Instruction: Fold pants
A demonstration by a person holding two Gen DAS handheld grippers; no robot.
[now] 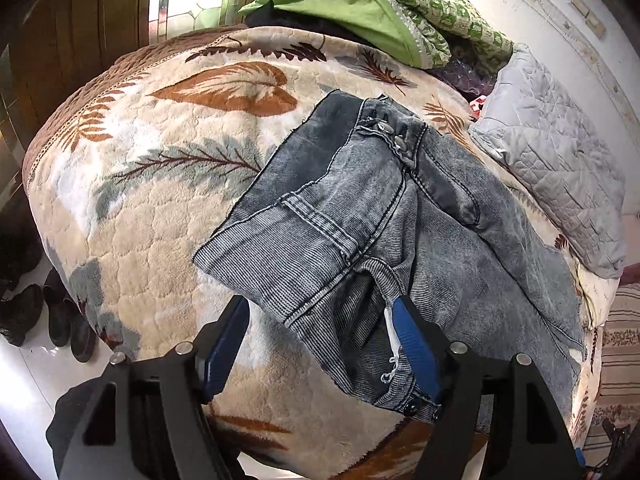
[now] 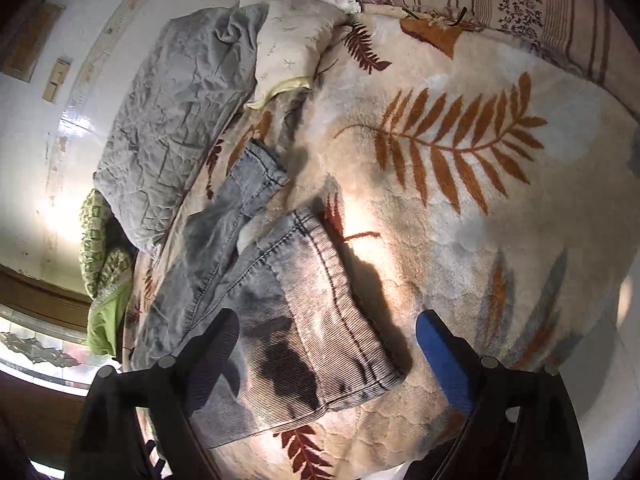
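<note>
On the leaf-print blanket (image 1: 160, 208), folded jeans (image 1: 360, 220) beneath released left tongs (image 1: 320, 312) and right tongs (image 2: 328, 328).

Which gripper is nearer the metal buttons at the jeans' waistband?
Left. The left gripper hangs over the jeans below the metal buttons; the right gripper is over the leg hems.

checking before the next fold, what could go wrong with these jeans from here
1. The jeans lie crooked and bunched, legs splayed apart in the right wrist view, so another fold may lock in unevenness.
2. The left gripper is open with one finger over the waistband edge; closing could grab only one layer.
3. The grey quilt lies close beside the jeans and could get caught.
</note>
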